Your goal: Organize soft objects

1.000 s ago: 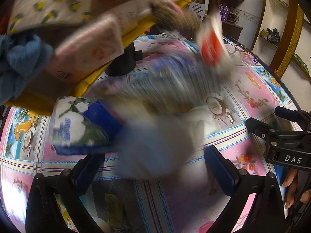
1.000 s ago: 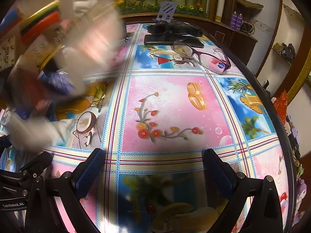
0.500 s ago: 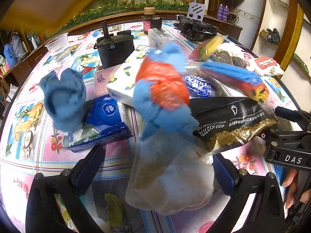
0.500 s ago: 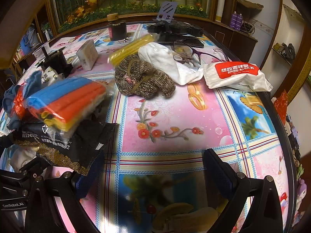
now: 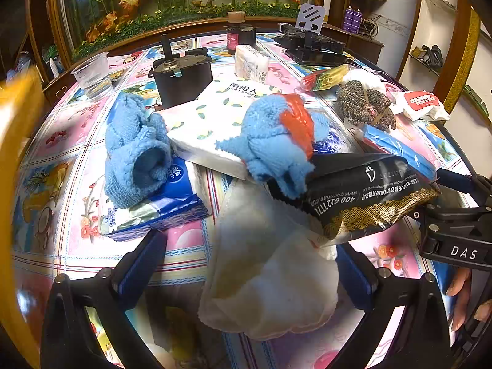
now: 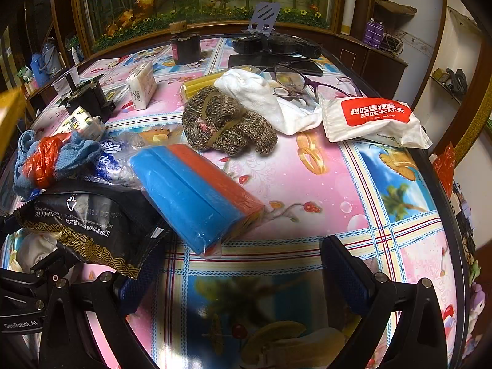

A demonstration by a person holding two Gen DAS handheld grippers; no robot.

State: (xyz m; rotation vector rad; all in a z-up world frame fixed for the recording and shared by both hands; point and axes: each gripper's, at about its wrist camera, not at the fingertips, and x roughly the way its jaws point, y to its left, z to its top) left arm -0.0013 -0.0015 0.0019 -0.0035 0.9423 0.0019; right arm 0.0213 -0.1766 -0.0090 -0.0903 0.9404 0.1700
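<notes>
Presently, both the left gripper (image 5: 249,264) and right gripper (image 6: 243,267) are being held wide open, empty, readied over the scattered white cloth (image 5: 270,279) and sponges (image 6: 196,193).

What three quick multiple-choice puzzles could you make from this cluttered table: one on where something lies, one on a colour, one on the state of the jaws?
1. What lies right behind the speckled knit bundle?
A. white cloth
B. plastic cup
C. black pouch

2. What colour is the label on the white packet?
A. green
B. red
C. yellow

3. How do the right gripper jaws stand?
A. shut on a towel
B. shut, holding nothing
C. open, holding nothing

Answers: 1 A, the white cloth touches its far side; 2 B, the label is red; 3 C, bare tablecloth shows between them.
</notes>
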